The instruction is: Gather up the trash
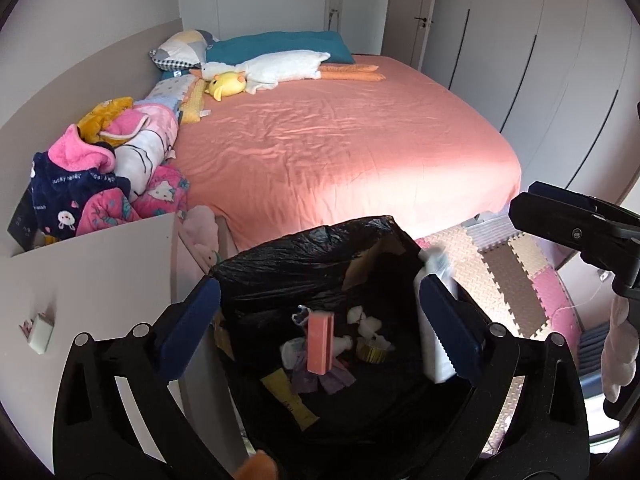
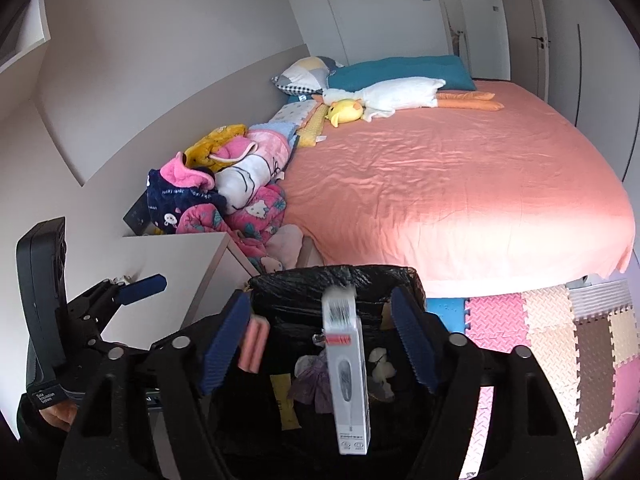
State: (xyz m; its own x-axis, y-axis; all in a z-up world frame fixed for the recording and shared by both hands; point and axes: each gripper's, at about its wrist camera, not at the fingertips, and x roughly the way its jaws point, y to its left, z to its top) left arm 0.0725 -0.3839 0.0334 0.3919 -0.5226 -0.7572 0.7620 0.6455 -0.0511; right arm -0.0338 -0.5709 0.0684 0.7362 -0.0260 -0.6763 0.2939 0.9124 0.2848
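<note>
Trash lies nearest, at the bottom of the black bin bag [image 1: 304, 264], where crumpled tissues [image 1: 366, 322], a yellow wrapper [image 1: 290, 400] and purple scraps [image 1: 320, 380] show only dimly in the dark liner. A pink box [image 1: 320, 342] stands upright between the spread fingers of the left tool [image 1: 320, 328], touching neither pad, so whether it is falling or resting cannot be told. The right tool [image 2: 318, 344] also has its fingers apart, and a white carton with a barcode [image 2: 346, 372] hangs in the gap between them over the bag; in the left view only a blurred edge of that carton shows behind the right-hand pad. Just beside the bag stands a white counter [image 1: 100, 272], its front cut off by the tool frame. Foam floor mats [image 2: 560, 328] lie to the right. Farther off, the bed [image 1: 340, 140] carries a heap of clothes [image 1: 112, 168], 2 plush toys [image 1: 256, 72] and pillows [image 1: 276, 46].
</note>
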